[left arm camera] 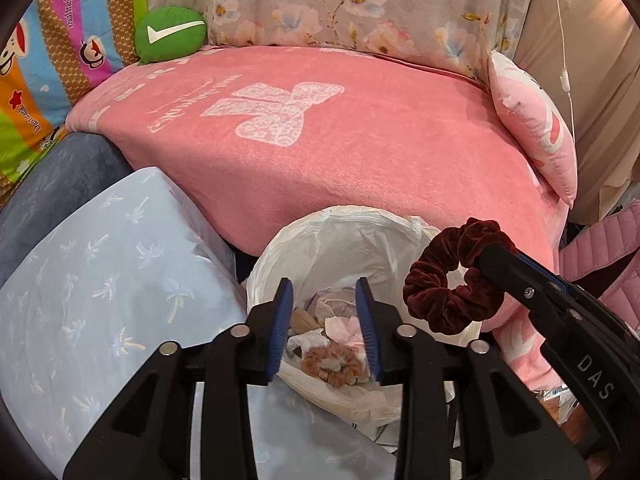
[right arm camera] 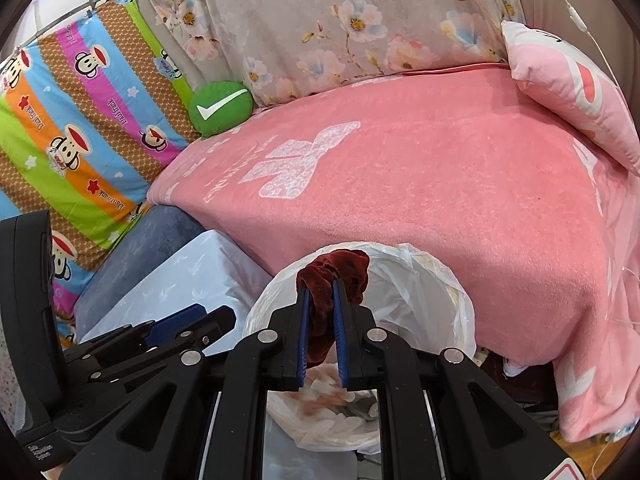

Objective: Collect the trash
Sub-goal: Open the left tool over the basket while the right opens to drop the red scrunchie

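Observation:
A bin lined with a white plastic bag stands against the pink bed; it also shows in the right wrist view. It holds scrunchies and tissue scraps. My right gripper is shut on a dark red velvet scrunchie and holds it over the bin's far rim. In the left wrist view the scrunchie hangs at the bin's right rim. My left gripper is open and empty above the bin mouth; it also shows at the left of the right wrist view.
A pink blanket covers the bed behind the bin. A green check-mark cushion and a pink pillow lie on it. A pale blue palm-print sheet lies left of the bin, beside a dark blue cushion.

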